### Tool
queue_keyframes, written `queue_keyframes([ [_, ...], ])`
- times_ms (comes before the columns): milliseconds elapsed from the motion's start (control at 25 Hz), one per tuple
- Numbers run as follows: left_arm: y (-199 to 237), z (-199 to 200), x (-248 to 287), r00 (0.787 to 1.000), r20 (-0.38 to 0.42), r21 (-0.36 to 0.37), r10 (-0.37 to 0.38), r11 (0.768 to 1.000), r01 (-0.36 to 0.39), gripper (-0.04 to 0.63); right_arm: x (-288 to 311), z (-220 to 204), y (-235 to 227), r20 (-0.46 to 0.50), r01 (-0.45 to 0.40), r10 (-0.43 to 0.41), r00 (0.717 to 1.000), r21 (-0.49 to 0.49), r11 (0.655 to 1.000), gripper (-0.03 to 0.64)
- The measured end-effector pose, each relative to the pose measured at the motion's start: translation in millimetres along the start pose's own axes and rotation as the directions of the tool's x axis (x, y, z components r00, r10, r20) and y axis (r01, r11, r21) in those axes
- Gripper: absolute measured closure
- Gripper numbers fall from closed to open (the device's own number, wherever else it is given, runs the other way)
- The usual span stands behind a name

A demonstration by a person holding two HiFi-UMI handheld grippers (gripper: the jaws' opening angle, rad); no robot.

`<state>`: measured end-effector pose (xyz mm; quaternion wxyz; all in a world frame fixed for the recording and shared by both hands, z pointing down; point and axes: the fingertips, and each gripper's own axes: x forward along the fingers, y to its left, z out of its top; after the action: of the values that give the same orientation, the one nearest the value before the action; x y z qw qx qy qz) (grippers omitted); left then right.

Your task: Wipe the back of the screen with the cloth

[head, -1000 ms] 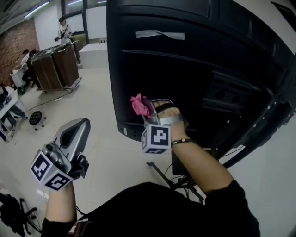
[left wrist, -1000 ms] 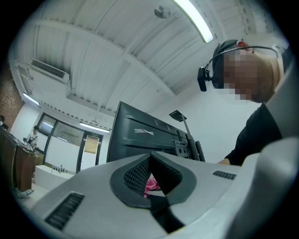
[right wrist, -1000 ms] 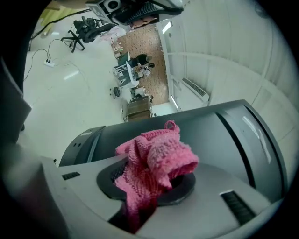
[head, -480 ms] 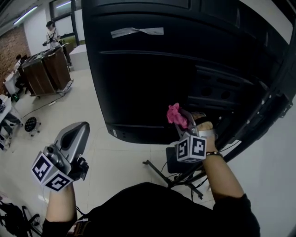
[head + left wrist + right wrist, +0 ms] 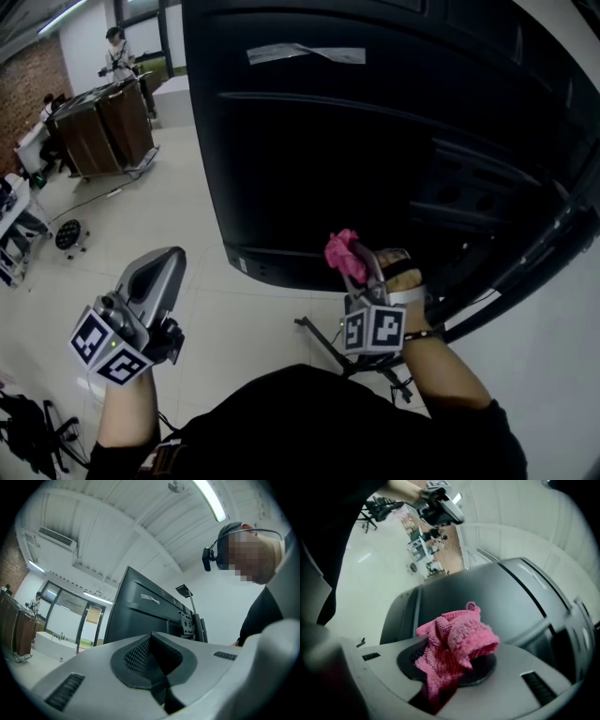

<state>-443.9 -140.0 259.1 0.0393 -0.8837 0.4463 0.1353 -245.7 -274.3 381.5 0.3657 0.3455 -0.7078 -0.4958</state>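
The screen's black back (image 5: 375, 141) fills the far and right side of the head view, with its long axis running left to right and a strip of tape (image 5: 305, 53) near its upper edge. The left gripper (image 5: 161, 264) hangs at the near left over the pale floor (image 5: 187, 206), well apart from the panel. Its 2 jaws are pressed together with nothing between them.

The right gripper (image 5: 354, 270) is much nearer and is clamped on the pink cloth (image 5: 339, 253). The cloth bunches out past the jaw tips towards the panel's lower edge, beside the stand bracket (image 5: 469, 202). No view shows whether the cloth actually touches the panel. Nearly all of the back lies farther away and to the left of the cloth, so the next stroke probably has to press forward and then sweep along that long axis.
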Motion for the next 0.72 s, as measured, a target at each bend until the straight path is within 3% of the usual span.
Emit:
queue_keyframes([
  [80,2,-4,-6,1.0,-0.011,-0.008,0.011,1.0,-0.011,0.598,31,75,39,0.131,-0.076,0.09,0.987,-0.104,0.992,0.503],
  [160,3,-5,-14,1.0,-0.017,-0.013,0.026,1.0,-0.026,0.598,64,133,64,0.185,-0.126,0.158,0.97,-0.176,0.976,0.503],
  [280,3,-5,-27,0.999,-0.016,-0.015,0.045,0.999,-0.045,0.598,91,150,84,0.162,-0.194,0.227,0.96,-0.195,0.961,0.503],
  [400,0,-7,-33,0.999,-0.021,-0.023,0.041,0.999,-0.041,0.598,82,97,92,0.099,-0.204,0.222,0.97,-0.162,0.965,0.503],
  [560,-6,-14,-24,1.0,-0.031,-0.037,0.004,0.999,-0.005,0.598,48,-11,83,-0.032,-0.171,0.169,0.985,-0.103,0.98,0.503],
  [720,-13,-26,-10,0.998,-0.045,-0.058,-0.045,0.997,0.042,0.598,17,-100,70,-0.192,-0.148,0.13,0.973,-0.081,0.986,0.508],
])
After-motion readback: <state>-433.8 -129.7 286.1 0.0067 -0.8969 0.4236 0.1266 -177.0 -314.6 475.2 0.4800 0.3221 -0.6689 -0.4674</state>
